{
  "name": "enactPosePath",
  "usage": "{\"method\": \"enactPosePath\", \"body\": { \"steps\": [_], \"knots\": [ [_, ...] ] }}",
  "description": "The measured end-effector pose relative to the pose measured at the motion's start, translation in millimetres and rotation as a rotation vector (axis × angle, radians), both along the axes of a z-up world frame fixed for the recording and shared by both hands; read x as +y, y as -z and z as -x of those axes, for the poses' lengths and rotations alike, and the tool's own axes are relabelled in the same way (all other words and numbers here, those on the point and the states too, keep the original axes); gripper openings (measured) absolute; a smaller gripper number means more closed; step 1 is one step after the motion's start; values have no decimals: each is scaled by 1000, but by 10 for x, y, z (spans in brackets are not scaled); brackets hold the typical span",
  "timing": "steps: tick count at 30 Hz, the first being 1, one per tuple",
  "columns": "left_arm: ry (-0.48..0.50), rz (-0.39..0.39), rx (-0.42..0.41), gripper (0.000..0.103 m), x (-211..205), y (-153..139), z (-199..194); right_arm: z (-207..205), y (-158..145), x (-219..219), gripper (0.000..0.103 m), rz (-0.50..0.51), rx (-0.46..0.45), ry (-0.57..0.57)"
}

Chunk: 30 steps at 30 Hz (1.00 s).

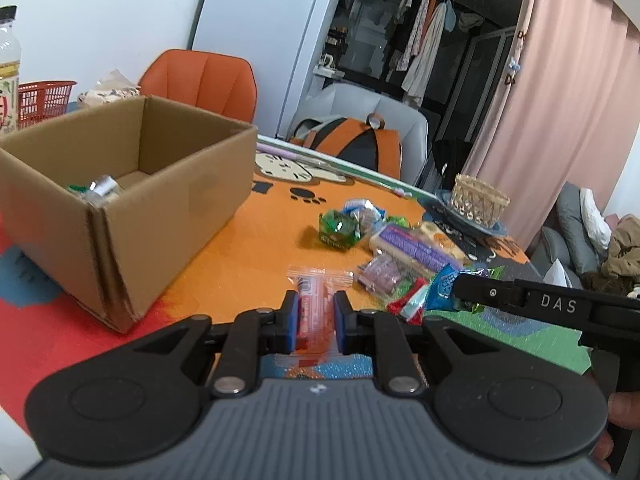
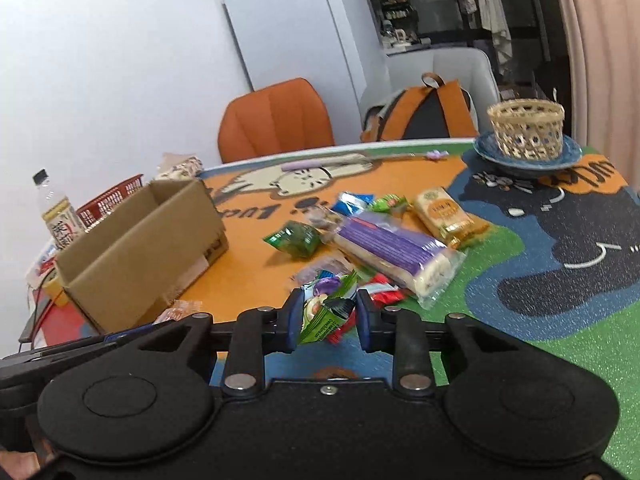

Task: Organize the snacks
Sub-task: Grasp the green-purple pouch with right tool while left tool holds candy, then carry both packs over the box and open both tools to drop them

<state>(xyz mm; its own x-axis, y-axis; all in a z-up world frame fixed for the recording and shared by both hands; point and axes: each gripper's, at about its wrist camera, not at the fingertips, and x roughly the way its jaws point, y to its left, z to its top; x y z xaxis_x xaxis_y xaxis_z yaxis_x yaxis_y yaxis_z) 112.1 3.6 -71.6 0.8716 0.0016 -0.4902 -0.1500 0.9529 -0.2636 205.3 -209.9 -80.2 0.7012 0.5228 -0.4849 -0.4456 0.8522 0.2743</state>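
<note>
My left gripper (image 1: 316,314) is shut on an orange snack stick in a clear wrapper (image 1: 310,284), held just above the table. Left of it stands an open cardboard box (image 1: 120,184) with a few wrapped snacks inside. My right gripper (image 2: 328,312) is shut on a small green snack packet (image 2: 324,320), lifted over the near edge of a snack pile. The pile includes a long purple pack (image 2: 392,252), a yellow pack (image 2: 444,212) and a green packet (image 2: 296,238). In the left wrist view one of the right gripper's fingers (image 1: 520,298) reaches in from the right.
A woven basket (image 2: 526,128) on a blue plate sits at the table's far right. A red plastic basket (image 1: 44,98) and a bottle (image 2: 58,212) stand behind the box. An orange chair (image 1: 200,80) and a grey chair with a backpack (image 1: 360,140) are beyond the table.
</note>
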Motion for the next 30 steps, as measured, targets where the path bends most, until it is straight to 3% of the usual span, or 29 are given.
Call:
{"method": "enactPosePath", "body": {
  "steps": [20,30],
  "knots": [
    [-51,0,-117,17,379,-472,156,104,-385,385,28,-13,-95,-53],
    [-95,-14,-172,17,771,-723,-62,24,-513,677,28,-46,-130,-89]
  ]
}}
